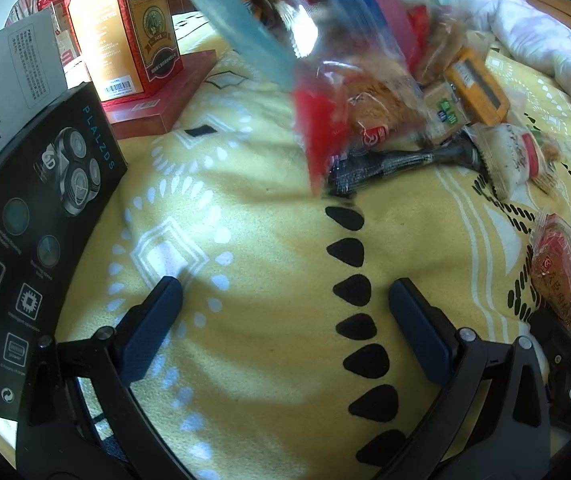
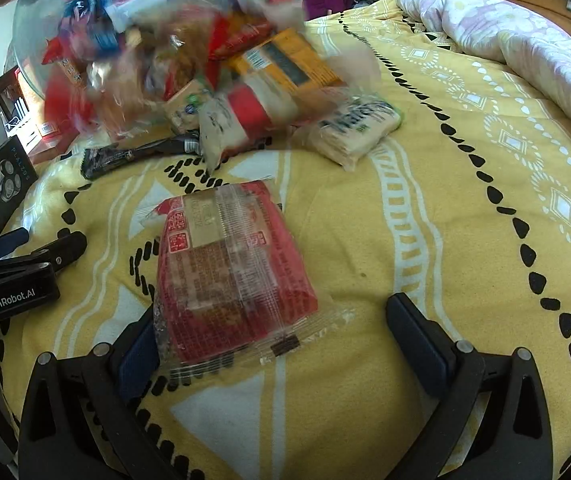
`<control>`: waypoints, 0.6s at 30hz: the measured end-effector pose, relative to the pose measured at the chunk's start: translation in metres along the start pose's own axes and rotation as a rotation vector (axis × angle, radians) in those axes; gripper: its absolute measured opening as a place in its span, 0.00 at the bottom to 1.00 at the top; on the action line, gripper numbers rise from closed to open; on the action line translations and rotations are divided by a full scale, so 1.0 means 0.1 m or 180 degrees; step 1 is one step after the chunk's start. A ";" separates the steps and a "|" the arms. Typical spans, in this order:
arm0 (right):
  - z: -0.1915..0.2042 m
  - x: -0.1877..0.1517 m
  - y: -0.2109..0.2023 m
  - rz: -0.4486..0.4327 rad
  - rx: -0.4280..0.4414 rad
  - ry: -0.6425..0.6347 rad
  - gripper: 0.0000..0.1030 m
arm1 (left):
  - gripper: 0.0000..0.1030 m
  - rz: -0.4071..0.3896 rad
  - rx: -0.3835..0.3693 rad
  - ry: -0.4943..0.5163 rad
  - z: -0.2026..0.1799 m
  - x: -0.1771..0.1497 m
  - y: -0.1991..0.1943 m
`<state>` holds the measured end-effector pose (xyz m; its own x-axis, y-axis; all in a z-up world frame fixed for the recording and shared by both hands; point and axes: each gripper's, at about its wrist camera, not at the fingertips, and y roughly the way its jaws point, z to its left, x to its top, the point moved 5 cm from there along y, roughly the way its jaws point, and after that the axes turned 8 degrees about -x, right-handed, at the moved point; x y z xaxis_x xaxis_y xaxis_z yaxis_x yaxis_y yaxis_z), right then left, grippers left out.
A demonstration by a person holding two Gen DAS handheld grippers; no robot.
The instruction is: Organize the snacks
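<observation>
The left gripper (image 1: 285, 320) has its 2 blue-padded jaws spread wide with nothing between them, only the yellow patterned blanket (image 1: 245, 208) beneath. The right gripper (image 2: 269, 336) is likewise spread wide; a red-and-clear cake packet (image 2: 229, 276) lies flat on the blanket between its jaws, its near left corner covering the left pad, while the right pad stands well apart from it. Whether packet and pad actually touch cannot be told. Beyond that packet, in the right wrist view, lie a white-and-green cracker packet (image 2: 359, 130), a long black wrapped bar (image 2: 133, 156) and an orange box (image 2: 285, 66), all at the foot of a blurred heap of snacks (image 2: 173, 52) whose separate pieces cannot be made out. In the left wrist view a black shaver box (image 1: 37, 240) stands just left of the gripper, with a red-and-orange carton (image 1: 125, 36) behind it. A pink-flowered quilt (image 2: 525, 36) lies bunched along the far right.
</observation>
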<state>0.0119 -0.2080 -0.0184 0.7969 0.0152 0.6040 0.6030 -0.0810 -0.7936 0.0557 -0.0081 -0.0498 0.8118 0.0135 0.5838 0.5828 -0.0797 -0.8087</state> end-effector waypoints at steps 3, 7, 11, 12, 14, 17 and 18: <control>0.00 0.00 0.00 0.0000 0.0000 0.0000 1.00 | 1.00 0.0000 -0.0001 0.0001 0.01 0.00 0.00; 0.01 0.00 0.00 0.0001 -0.0002 -0.0002 1.00 | 1.00 0.0002 0.0000 0.0003 0.01 0.00 0.00; 0.01 0.00 0.00 0.0001 -0.0004 -0.0005 1.00 | 1.00 0.0008 0.0004 0.0007 0.01 0.00 0.00; 0.01 0.00 0.00 0.0001 -0.0003 -0.0005 1.00 | 1.00 0.0004 0.0005 0.0008 0.01 0.00 0.00; 0.01 0.00 -0.01 0.0001 -0.0003 -0.0005 1.00 | 1.00 0.0005 0.0000 0.0006 0.01 0.00 0.00; 0.02 0.00 -0.01 0.0003 -0.0008 -0.0008 1.00 | 1.00 0.0007 0.0001 0.0010 0.02 0.00 0.01; 0.02 0.00 -0.01 0.0000 -0.0008 -0.0008 1.00 | 1.00 0.0005 0.0000 0.0011 0.02 0.00 0.01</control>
<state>0.0115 -0.2059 -0.0176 0.7970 0.0177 0.6037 0.6029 -0.0835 -0.7934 0.0564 -0.0059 -0.0506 0.8126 0.0101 0.5827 0.5815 -0.0797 -0.8096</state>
